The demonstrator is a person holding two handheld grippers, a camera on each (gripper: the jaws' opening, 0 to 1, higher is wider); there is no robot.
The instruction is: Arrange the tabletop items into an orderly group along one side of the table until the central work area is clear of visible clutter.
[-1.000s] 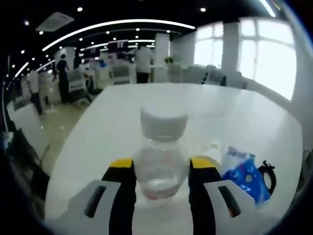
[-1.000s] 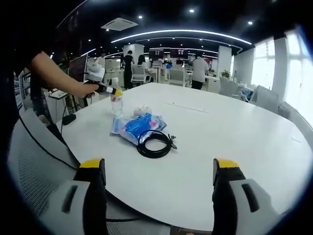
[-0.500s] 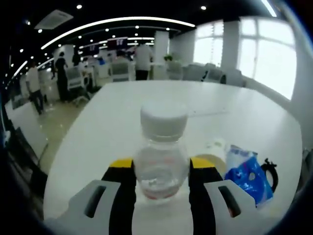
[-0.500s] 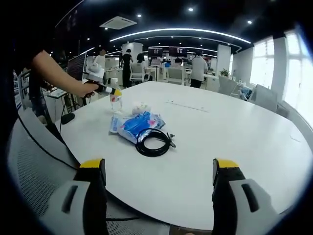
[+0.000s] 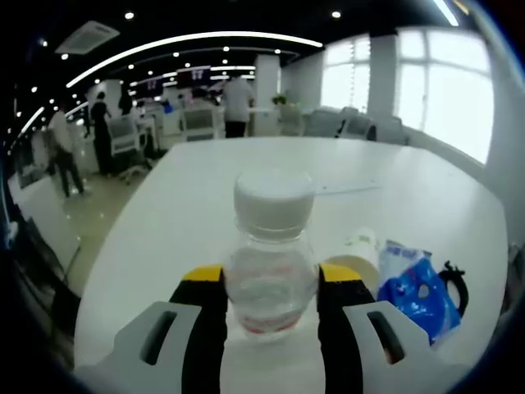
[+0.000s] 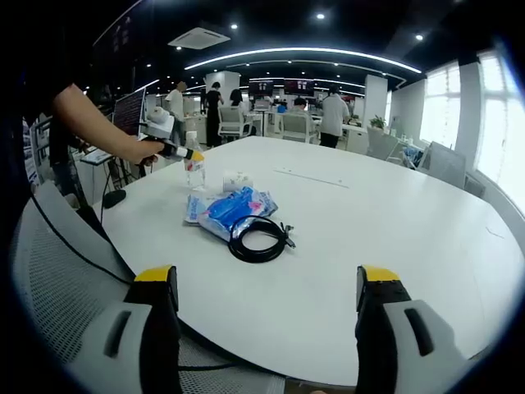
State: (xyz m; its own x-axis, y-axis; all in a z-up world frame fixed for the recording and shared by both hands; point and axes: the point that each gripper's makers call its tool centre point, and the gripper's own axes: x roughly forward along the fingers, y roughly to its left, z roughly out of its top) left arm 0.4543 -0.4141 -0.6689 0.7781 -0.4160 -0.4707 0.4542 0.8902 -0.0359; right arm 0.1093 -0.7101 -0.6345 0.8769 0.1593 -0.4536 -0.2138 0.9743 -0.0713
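Left gripper (image 5: 271, 283) has its jaws pinched on the clear bottle (image 5: 271, 258), gripping low on the body so it stays upright over the white surface (image 5: 205, 189). Beside it sit the blue packet (image 5: 422, 287) and a paper cup (image 5: 358, 250), with the black cable (image 6: 260, 238) alongside: a group near one edge. Right gripper (image 6: 267, 320) hangs back, jaws spread wide, holding nothing.

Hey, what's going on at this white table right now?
A person is tidying the white table with two handheld claws. The left claw is closed on a clear plastic bottle with a white cap, near the table's edge. Close by lie a blue packet, a coiled black cable and a small white cup. The right claw is open and holds nothing, hovering at the near edge.
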